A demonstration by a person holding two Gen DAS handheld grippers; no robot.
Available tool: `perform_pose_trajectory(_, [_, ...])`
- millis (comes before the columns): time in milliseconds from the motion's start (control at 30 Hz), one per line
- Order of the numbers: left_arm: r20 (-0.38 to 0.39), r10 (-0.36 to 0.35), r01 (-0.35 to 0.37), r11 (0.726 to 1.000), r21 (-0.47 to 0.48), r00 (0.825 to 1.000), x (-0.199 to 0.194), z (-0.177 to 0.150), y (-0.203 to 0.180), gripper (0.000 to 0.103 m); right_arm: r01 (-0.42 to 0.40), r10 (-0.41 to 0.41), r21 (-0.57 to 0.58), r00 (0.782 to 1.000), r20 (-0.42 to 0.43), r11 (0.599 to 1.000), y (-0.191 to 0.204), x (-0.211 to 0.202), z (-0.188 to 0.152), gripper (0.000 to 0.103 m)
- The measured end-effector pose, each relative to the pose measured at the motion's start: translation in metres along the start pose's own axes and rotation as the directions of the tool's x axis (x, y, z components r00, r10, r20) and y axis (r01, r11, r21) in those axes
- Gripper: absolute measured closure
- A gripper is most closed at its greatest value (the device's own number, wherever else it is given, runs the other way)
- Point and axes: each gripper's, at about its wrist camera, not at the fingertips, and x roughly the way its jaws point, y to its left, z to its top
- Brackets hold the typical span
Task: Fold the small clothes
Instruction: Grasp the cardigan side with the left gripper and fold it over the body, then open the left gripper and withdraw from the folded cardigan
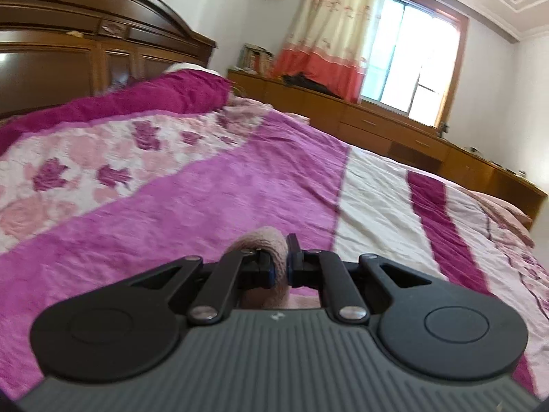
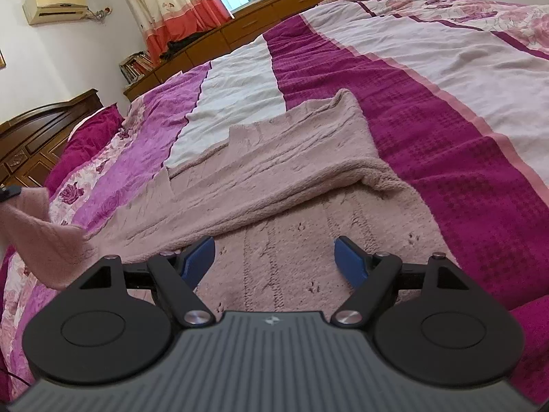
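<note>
- Left wrist view first: the left gripper [image 1: 279, 267] has its jaws pressed onto a bunched roll of the dusty-pink knitted garment [image 1: 266, 240], held up above the purple and white quilted bedspread [image 1: 212, 185].
- Right wrist view: that same lifted corner shows at the far left edge [image 2: 37, 219], pulled up off the bed, while the rest of the knit lies spread across the bedspread [image 2: 463, 144] with one layer already turned over on itself.
- The right gripper [image 2: 274, 261] is spread wide, blue pads [image 2: 200, 257] apart, hovering just over the flat lower panel of the knit and pinching nothing.
- My read: a fold is in hand, the left side carrying an edge over while the right is free to pin or grab.
- Risk one: the left grip is on a thick bunch, not a clean edge. The soft knit could slip out mid-carry, or the fold could land lumpy.
- Risk two: with nothing anchoring the cloth, pulling left may drag the whole garment sideways and undo the turned-over layer.
- Risk three: if the open right jaws close low, they could catch the bedspread along with the knit.
</note>
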Motion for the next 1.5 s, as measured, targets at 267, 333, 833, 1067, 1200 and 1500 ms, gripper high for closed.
perform_pose_trajectory(267, [-0.052, -0.073, 0.076, 0.995, 0.065, 0.996, 0.010, -0.033, -0.057, 0.095, -0.023, 0.022, 0.023, 1.000, 0.002, 0.999, -0.007, 0.001, -0.001, 0.021])
perform_pose_trajectory(333, [-0.072, -0.087, 0.093, 0.992, 0.087, 0.994, 0.012, -0.044, -0.068, 0.095, -0.027, 0.027, 0.024, 1.000, 0.002, 0.999, -0.009, 0.001, -0.001, 0.021])
perform_pose_trajectory(833, [-0.280, -0.093, 0.144, 0.975, 0.167, 0.955, 0.041, -0.118, -0.086, 0.093, -0.042, 0.042, 0.014, 0.999, 0.005, 0.999, -0.012, 0.002, -0.004, 0.021])
perform_pose_trajectory(1067, [-0.354, -0.101, 0.171, 0.970, 0.171, 0.930, 0.043, -0.129, -0.083, 0.083, -0.042, 0.042, 0.014, 0.999, 0.004, 0.999, -0.012, 0.002, -0.005, 0.021])
perform_pose_trajectory(1200, [-0.382, -0.110, 0.187, 0.967, 0.172, 0.918, 0.036, -0.127, -0.079, 0.061, -0.042, 0.041, 0.015, 0.999, 0.004, 0.999, -0.012, 0.002, -0.005, 0.021])
perform_pose_trajectory(1500, [-0.387, -0.091, 0.192, 0.954, 0.230, 0.917, -0.002, -0.116, -0.050, 0.049, -0.103, 0.103, -0.005, 0.995, -0.012, 0.995, 0.011, 0.000, 0.009, 0.021])
